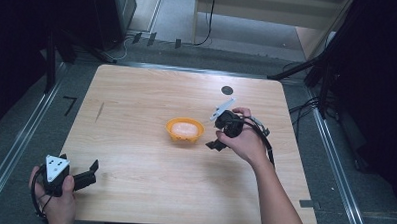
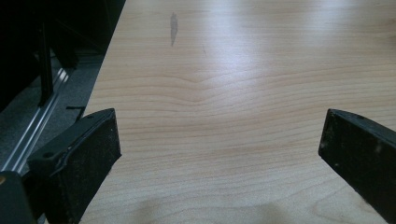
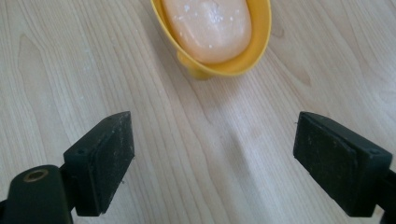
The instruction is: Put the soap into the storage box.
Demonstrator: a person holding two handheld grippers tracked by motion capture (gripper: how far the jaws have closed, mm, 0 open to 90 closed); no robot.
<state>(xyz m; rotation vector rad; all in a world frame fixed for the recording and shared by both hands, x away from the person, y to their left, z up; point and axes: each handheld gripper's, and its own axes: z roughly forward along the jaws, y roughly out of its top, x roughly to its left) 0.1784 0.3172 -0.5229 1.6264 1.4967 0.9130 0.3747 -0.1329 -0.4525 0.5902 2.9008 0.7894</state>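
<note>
Right gripper (image 1: 216, 144) is way closer: the soap (image 3: 210, 25) in its yellow dish (image 3: 254, 46) sits mid-surface, dead ahead of its wide-apart, empty fingers (long axis running away). Left gripper (image 1: 92, 171) idles open at the near corner.

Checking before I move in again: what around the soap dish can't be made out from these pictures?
- Soap: far end cut by right gripper view's top edge.
- Yellow dish: its foot mostly hidden under its own bowl there; small and soft in the high view.
- Right gripper: fingers partly hidden by the hand in the high view.
</note>
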